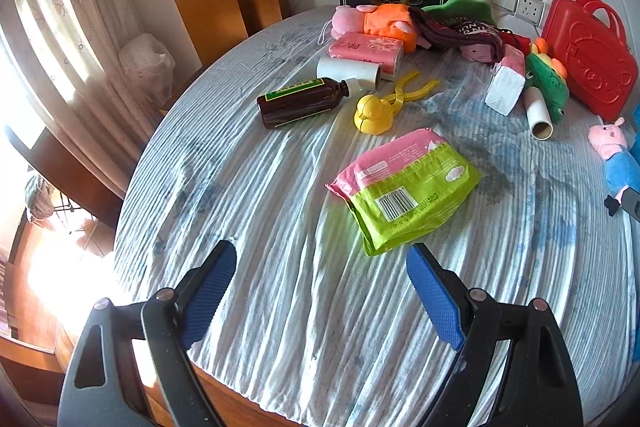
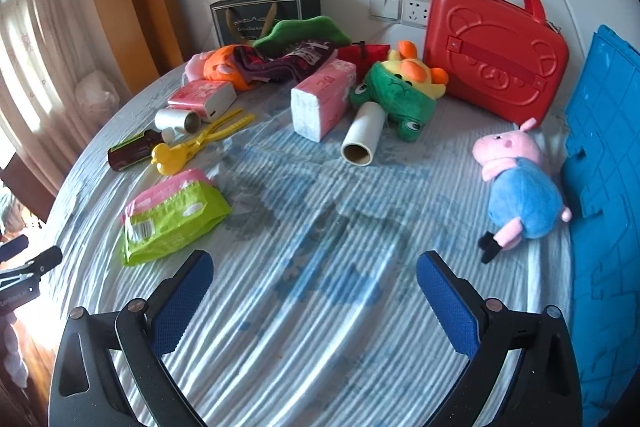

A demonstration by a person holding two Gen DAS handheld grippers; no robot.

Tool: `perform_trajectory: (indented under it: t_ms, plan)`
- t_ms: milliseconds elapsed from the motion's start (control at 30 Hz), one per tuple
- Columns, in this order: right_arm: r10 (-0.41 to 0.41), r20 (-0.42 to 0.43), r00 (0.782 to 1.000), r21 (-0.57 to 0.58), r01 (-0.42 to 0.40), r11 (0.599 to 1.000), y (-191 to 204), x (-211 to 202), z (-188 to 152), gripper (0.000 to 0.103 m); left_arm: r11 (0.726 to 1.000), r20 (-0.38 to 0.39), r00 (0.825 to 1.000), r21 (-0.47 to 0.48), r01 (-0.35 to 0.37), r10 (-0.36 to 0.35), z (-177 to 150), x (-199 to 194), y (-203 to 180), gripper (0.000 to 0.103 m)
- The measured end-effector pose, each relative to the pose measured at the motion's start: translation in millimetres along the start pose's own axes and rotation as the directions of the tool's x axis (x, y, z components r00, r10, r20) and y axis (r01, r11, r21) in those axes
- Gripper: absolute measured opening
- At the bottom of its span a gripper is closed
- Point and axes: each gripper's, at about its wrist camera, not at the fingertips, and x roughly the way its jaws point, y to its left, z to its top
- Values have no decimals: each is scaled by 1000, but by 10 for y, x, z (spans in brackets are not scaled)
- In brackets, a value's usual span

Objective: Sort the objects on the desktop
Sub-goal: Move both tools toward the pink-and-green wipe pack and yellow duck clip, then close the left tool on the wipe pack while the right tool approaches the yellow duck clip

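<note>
A green and pink packet [image 1: 404, 191] lies on the striped tablecloth just beyond my open, empty left gripper [image 1: 320, 255]; it also shows in the right wrist view [image 2: 172, 215]. Behind it lie a brown bottle [image 1: 300, 101], a yellow duck clip [image 1: 376, 111], a white roll [image 1: 348, 71] and a pink tissue pack [image 1: 366, 51]. My right gripper [image 2: 314, 265] is open and empty over bare cloth. A pig plush in blue [image 2: 520, 187] lies to its right. A cardboard tube [image 2: 362, 139], a tissue pack [image 2: 324, 99] and a green frog plush [image 2: 404, 91] lie farther back.
A red toy case [image 2: 496, 55] leans on the wall at the back right. A blue crate [image 2: 608, 163] stands at the right edge. A black gift bag [image 2: 264, 13] and a heap of plush toys and cloth [image 2: 280, 59] sit at the back. The table edge [image 1: 132, 187] curves on the left.
</note>
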Motion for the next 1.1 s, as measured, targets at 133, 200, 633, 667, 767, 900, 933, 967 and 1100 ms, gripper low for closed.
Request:
perform_trajectory:
  t_ms: [133, 200, 633, 667, 767, 900, 933, 967, 1100]
  plan:
    - [-29, -19, 999, 7, 29, 1000, 116, 105, 67, 103, 996, -17, 998, 70, 54, -53, 217, 257, -27, 87]
    - [-59, -25, 998, 23, 59, 998, 169, 151, 79, 103, 987, -25, 995, 131, 96, -93, 351, 427, -84, 87]
    - [-295, -189, 937, 316, 343, 885, 264, 499, -217, 103, 765, -252, 913, 499, 406, -320, 557, 1522, -803, 88]
    - [-302, -205, 931, 315, 355, 880, 268, 521, -263, 103, 756, -242, 914, 513, 406, -326, 546, 1538, -840, 97]
    - [-305, -246, 920, 312, 373, 874, 249, 626, -379, 103, 740, -210, 930, 563, 368, -303, 494, 1576, -967, 103]
    - [-274, -280, 920, 330, 360, 873, 200, 820, -513, 103, 742, -173, 938, 575, 344, -301, 515, 1593, -1018, 103]
    - [-260, -285, 922, 331, 350, 876, 193, 868, -541, 103, 741, -171, 939, 578, 341, -299, 536, 1602, -1017, 103]
    - [-248, -293, 924, 327, 340, 881, 191, 918, -567, 103, 740, -177, 943, 585, 332, -283, 574, 1609, -1033, 103]
    - [-207, -317, 925, 315, 309, 897, 182, 1073, -675, 103, 782, -115, 963, 564, 264, -242, 813, 1441, -888, 103]
